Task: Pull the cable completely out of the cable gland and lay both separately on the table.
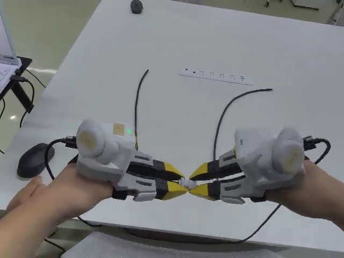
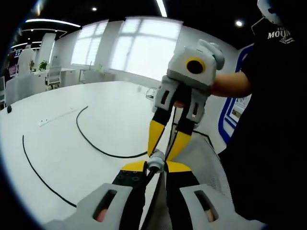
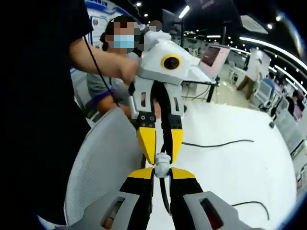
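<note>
A small white-grey cable gland [image 1: 187, 184] hangs just above the table's front edge, between the meeting tips of both grippers. My left gripper [image 1: 180, 181] is shut on the cable gland [image 2: 154, 162], which sits between its yellow tips. From the opposite side my right gripper [image 1: 194, 183] closes on the black cable [image 3: 164, 194], which runs from the gland [image 3: 163, 165] back between its jaws. One black cable stretch [image 1: 228, 110] curves over the table behind the right gripper. Another stretch [image 1: 137, 105] lies behind the left gripper. How the two stretches join is hidden.
A white power strip [image 1: 215, 75] lies across the table's far middle, with a dark mouse [image 1: 136, 6] beyond it. Another mouse [image 1: 31, 160] and a laptop [image 1: 7, 56] are at the left. A grey mesh chair [image 3: 103, 163] is below the front edge, and a person [image 3: 103, 72] sits behind.
</note>
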